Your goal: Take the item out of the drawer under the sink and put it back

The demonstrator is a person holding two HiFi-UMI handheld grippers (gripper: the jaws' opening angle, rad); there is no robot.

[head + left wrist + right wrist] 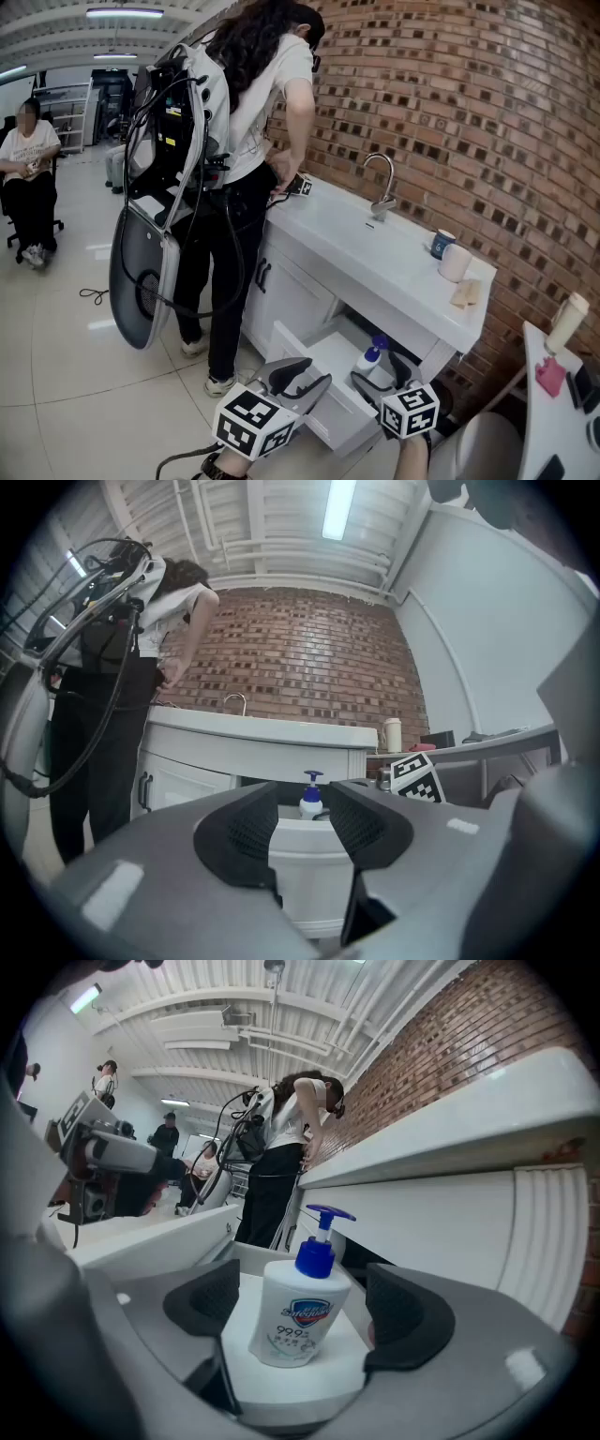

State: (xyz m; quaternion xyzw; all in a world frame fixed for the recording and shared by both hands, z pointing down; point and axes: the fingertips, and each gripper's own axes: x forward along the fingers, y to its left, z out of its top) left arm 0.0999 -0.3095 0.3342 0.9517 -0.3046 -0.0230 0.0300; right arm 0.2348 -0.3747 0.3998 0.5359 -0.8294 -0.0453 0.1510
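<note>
A white soap bottle (372, 356) with a blue pump stands upright in the open white drawer (323, 405) under the sink. In the right gripper view the bottle (292, 1321) sits between the two pads of my right gripper (305, 1312), which is open, with a gap on each side. In the head view my right gripper (384, 375) reaches into the drawer at the bottle. My left gripper (302, 380) hovers open and holds nothing just in front of the drawer. In its own view the drawer front (309, 874) shows between its jaws, with the bottle (311, 799) beyond.
A person (234, 169) wearing a backpack rig stands at the vanity's left end. On the counter are a faucet (382, 187) and two cups (448, 253). A seated person (28, 178) is far left. A white table (553, 412) with a bottle (569, 323) is at right.
</note>
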